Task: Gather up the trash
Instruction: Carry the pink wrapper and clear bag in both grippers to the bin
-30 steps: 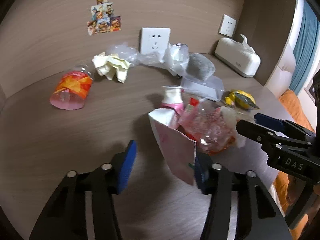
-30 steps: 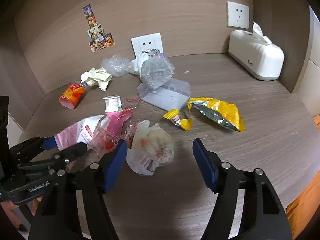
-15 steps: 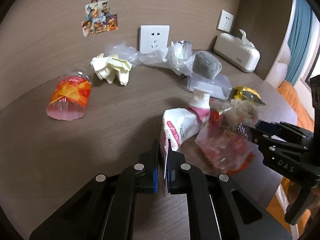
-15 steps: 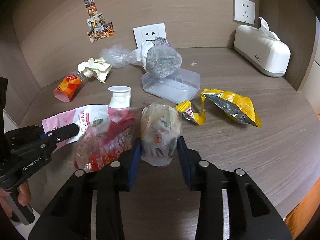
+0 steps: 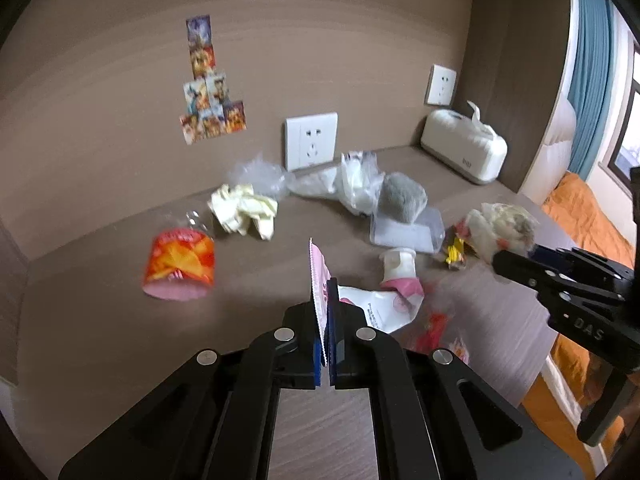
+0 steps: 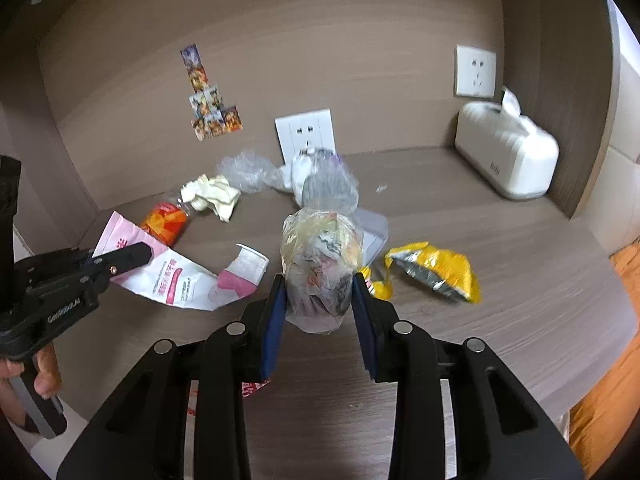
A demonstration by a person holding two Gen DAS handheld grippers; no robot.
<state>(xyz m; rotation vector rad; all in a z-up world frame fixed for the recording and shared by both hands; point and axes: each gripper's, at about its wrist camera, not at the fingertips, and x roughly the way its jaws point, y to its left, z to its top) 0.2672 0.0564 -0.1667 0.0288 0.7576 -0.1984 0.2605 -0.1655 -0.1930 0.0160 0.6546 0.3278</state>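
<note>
The left gripper [image 5: 324, 312] is clamped on the edge of a pink-and-white pouch [image 5: 376, 308], its blue pads pressed flat against the thin sheet, which stands up between them. In the right wrist view the same pouch [image 6: 172, 276] hangs from that gripper [image 6: 132, 256] toward the desk [image 6: 520, 280], its white spout cap [image 6: 250, 260] low near the surface.

The right gripper [image 6: 320, 300] is clamped on a clear bag [image 6: 320, 264] stuffed with crumpled scraps; both pads squeeze its sides. In the left wrist view the bag [image 5: 504, 224] sits at the tip of that gripper [image 5: 520, 260], raised above the desk [image 5: 100, 320].

Other trash lies on the desk. An orange bottle [image 5: 180, 264] lies on its side at the left, with crumpled pale paper [image 5: 244, 212] just beside it and a clear plastic wad [image 5: 256, 172] behind that near the wall. A grey sponge [image 5: 402, 196] rests on a clear tray [image 5: 408, 232], next to white plastic wrap [image 5: 356, 184]. A yellow snack bag [image 6: 436, 268] lies flat to the right of the held bag. Red wrapper bits [image 5: 436, 328] are blurred beside the left gripper.

A white tissue box [image 6: 508, 160] stands in the far right corner. A wall socket [image 6: 306, 136] sits behind the trash, a second one [image 6: 476, 72] above the box, and stickers [image 6: 210, 100] are on the wall to the left.
</note>
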